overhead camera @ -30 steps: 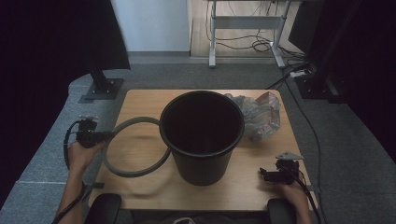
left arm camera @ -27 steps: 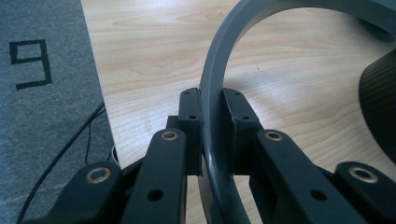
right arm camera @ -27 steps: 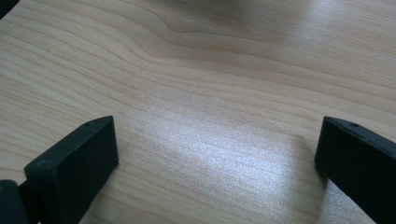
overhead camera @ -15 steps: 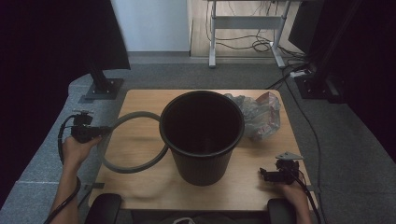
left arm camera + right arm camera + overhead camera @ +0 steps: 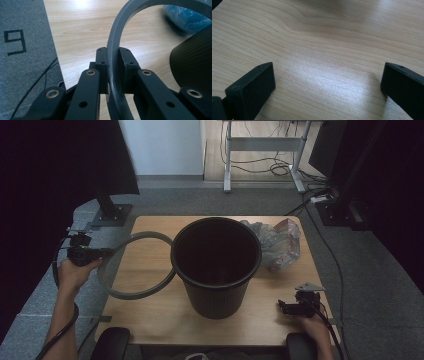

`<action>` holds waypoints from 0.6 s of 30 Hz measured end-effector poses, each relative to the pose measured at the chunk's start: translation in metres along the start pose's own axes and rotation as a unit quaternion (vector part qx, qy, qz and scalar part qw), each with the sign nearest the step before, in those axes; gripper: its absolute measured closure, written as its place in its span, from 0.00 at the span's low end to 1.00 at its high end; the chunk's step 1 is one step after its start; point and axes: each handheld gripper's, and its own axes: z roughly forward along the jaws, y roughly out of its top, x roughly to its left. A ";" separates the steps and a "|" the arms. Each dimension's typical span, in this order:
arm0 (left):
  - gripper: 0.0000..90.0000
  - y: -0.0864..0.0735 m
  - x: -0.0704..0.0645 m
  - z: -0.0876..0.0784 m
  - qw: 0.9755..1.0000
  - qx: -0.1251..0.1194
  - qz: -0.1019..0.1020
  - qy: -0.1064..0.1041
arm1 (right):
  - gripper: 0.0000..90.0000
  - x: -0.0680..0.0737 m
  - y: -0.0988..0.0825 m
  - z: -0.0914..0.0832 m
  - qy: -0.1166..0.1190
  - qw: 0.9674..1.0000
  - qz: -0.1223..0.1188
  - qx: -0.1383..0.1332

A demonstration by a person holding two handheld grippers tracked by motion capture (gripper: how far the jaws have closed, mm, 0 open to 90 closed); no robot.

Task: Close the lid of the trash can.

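A black bin stands upright in the middle of the wooden table. A grey ring is held to its left, lifted and leaning out over the table's left edge, its right side against the bin. My left gripper is shut on the ring's left side; in the left gripper view the jaws clamp the grey ring with the bin's wall at the right. My right gripper rests at the table's front right, open, its jaws wide apart over bare wood.
A crumpled clear plastic bag lies behind and right of the bin. Grey carpet surrounds the table, with a monitor-stand base at back left and cables at back right. Black chair armrests sit at the front edge.
My left gripper has carried the grey ring up and away from me, lifting its left side off the table. The right gripper has stayed still.
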 end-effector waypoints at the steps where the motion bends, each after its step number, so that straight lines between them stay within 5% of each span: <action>1: 0.88 0.001 0.000 -0.002 1.000 0.000 -0.002 0.001 | 0.00 0.000 0.000 0.000 0.000 1.000 0.000 0.000; 18: 0.88 0.025 0.000 -0.038 1.000 -0.017 -0.004 0.010 | 0.00 0.000 0.000 0.000 0.000 1.000 0.000 0.000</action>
